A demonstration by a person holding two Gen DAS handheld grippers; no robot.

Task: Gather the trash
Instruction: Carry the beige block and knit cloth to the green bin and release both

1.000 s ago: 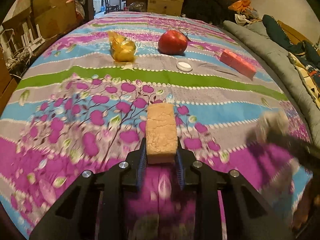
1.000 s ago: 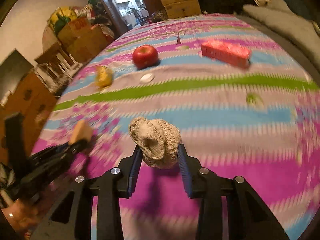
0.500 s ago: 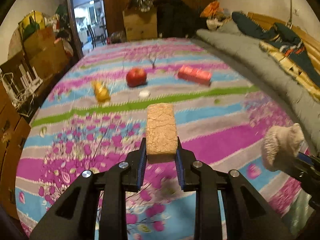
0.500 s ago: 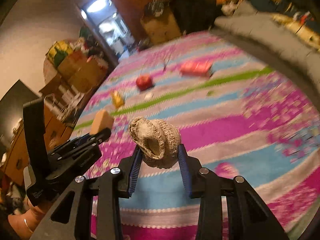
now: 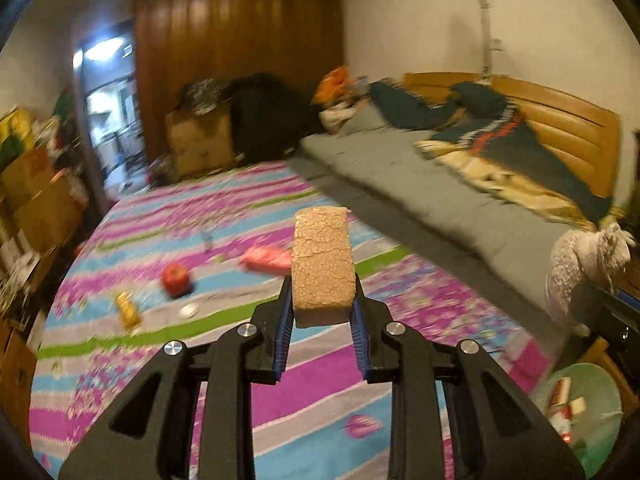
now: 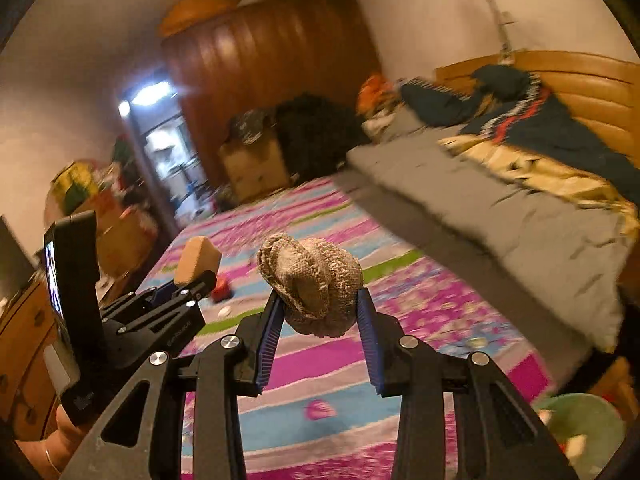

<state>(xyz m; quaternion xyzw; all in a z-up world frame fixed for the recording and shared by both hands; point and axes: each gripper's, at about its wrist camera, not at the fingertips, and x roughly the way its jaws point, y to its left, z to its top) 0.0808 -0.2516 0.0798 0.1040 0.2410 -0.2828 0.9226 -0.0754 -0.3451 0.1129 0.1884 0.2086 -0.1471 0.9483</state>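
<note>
My left gripper (image 5: 322,308) is shut on a tan cracked sponge block (image 5: 323,264), held high above the floral bedsheet (image 5: 160,344). My right gripper (image 6: 320,320) is shut on a crumpled beige knitted rag (image 6: 316,284). The rag also shows at the right edge of the left wrist view (image 5: 588,264). The left gripper with the sponge (image 6: 198,260) shows at the left of the right wrist view. A green bin (image 5: 580,412) with some wrappers inside sits on the floor at lower right; it also shows in the right wrist view (image 6: 584,424).
On the sheet lie a red apple (image 5: 176,278), a yellow wrapper (image 5: 127,310), a white cap (image 5: 189,311) and a pink packet (image 5: 266,258). A grey quilt (image 5: 440,200) and dark blankets cover the right side. Cardboard boxes (image 5: 200,140) and a wardrobe stand behind.
Both grippers have risen and swung to the right with their loads. The view has tilted up from the sheet, and the green bin has come into view at lower right.
</note>
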